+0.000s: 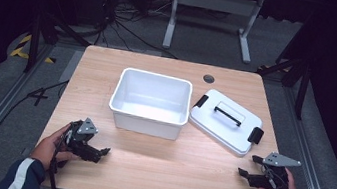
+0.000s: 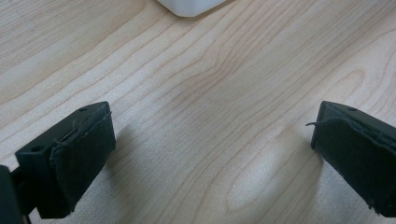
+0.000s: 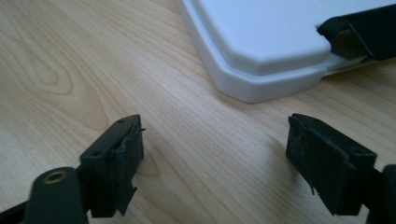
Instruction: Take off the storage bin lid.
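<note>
An empty white plastic box stands in the middle of the wooden table. Its white lid, with a black handle and black side clips, lies flat to the right of it. My left gripper rests low at the front left, jaws open over bare wood, a corner of the box ahead. My right gripper sits at the front right, open and holding nothing, just in front of the lid's corner and one black clip.
A round cable hole sits near the table's far edge. Beyond the table are a white desk frame, cables on the floor and dark stands at both sides. Bare wood lies between the two grippers.
</note>
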